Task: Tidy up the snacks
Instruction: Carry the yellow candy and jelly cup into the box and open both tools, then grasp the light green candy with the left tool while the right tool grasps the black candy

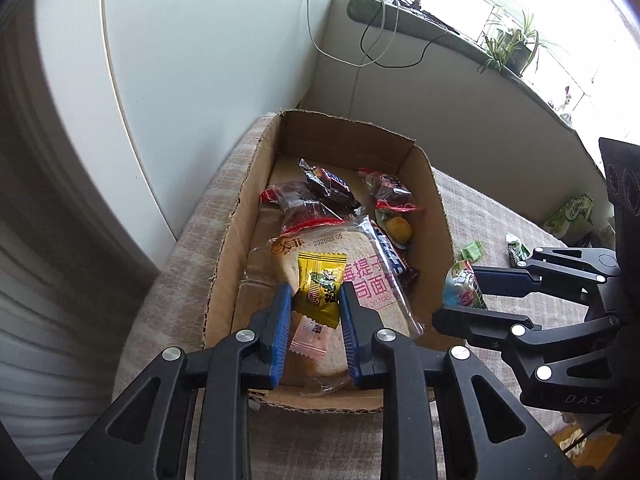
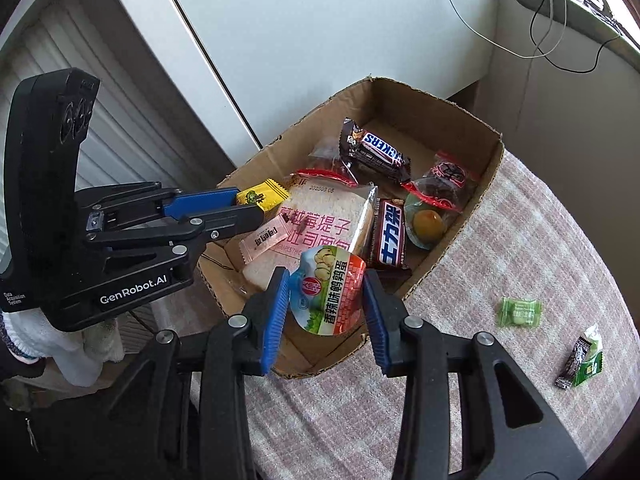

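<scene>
A cardboard box (image 1: pixel 224 264) (image 2: pixel 486 184) on a checked cloth holds a bread slice pack (image 1: pixel 340 256) (image 2: pixel 332 216), Snickers bars (image 2: pixel 376 152), red-wrapped sweets and a pink sachet (image 2: pixel 264 238). My left gripper (image 1: pixel 314 300) is shut on a yellow candy packet (image 1: pixel 320 284) (image 2: pixel 262 196) over the box's near end. My right gripper (image 2: pixel 326 292) is shut on a round quail-egg snack pack (image 2: pixel 328 292) (image 1: pixel 462 284) above the box's near right edge.
Small green candies (image 2: pixel 520 312) (image 1: pixel 472 250) and a green-and-brown wrapper (image 2: pixel 580 360) lie on the cloth right of the box. A green bag (image 1: pixel 572 212) lies at the far right. A white cabinet stands behind; a windowsill with cables and plants is at the back.
</scene>
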`<state>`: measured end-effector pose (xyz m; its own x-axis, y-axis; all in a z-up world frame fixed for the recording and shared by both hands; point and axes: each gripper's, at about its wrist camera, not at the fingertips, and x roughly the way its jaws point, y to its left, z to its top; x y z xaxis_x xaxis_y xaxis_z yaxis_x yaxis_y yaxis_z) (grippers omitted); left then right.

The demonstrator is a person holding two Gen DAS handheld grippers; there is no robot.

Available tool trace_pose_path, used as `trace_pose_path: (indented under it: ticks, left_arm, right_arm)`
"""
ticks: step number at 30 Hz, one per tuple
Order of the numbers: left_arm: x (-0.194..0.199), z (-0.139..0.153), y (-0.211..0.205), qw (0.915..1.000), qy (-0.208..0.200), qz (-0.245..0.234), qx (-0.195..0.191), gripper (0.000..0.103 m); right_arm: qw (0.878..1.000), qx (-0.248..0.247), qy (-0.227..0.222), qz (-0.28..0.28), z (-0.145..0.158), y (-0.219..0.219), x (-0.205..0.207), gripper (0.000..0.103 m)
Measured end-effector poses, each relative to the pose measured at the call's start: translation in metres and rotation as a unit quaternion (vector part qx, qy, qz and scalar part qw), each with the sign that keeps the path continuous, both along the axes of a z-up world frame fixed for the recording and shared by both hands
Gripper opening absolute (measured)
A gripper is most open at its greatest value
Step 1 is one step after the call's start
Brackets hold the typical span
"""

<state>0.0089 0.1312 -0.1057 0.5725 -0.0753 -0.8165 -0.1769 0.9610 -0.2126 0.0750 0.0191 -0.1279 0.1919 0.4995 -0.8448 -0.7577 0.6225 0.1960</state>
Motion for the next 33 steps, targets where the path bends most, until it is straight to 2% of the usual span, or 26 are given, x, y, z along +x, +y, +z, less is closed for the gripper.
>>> trace_pose_path:
  ticks: [4, 7, 10, 12, 13, 14, 25, 33]
  left_arm:
    - [-0.001, -0.001, 0.004, 1.0000, 0.001, 0.003, 0.001, 0.023]
    - [-0.003, 0.000, 0.005, 1.0000, 0.000, 0.003, 0.004, 0.024]
    - [-0.002, 0.000, 0.007, 1.0000, 0.001, 0.006, 0.003, 0.026]
    - [-0.002, 0.000, 0.009, 1.0000, 0.001, 0.008, 0.002, 0.029]
    - [-0.002, 0.000, 0.009, 0.9999, 0.001, 0.010, 0.002, 0.037]
    - [-0.002, 0.000, 0.010, 0.9999, -0.001, 0.011, 0.002, 0.041]
    - [0.000, 0.008, 0.007, 0.9999, -0.009, 0.010, 0.001, 0.041]
    - [0.007, 0.014, -0.009, 0.9998, -0.018, -0.006, -0.007, 0.041]
  right_arm:
    - [1.000, -0.006, -0.007, 0.002, -0.001, 0.007, -0.001, 0.046]
    - [1.000, -0.005, -0.011, 0.000, 0.001, 0.009, -0.001, 0.055]
    - [1.000, 0.000, -0.013, -0.001, 0.005, 0.009, -0.001, 0.056]
    - [1.000, -0.002, -0.014, -0.002, 0.006, 0.009, 0.000, 0.062]
    - [1.000, -0.002, -0.015, -0.001, 0.007, 0.008, 0.000, 0.068]
    - [1.000, -0.001, -0.016, -0.002, 0.008, 0.008, 0.000, 0.068]
    - [0.999, 0.002, -0.019, -0.027, 0.013, -0.010, 0.003, 0.068]
    - [0.997, 0.011, -0.021, -0.074, 0.020, -0.051, 0.009, 0.068]
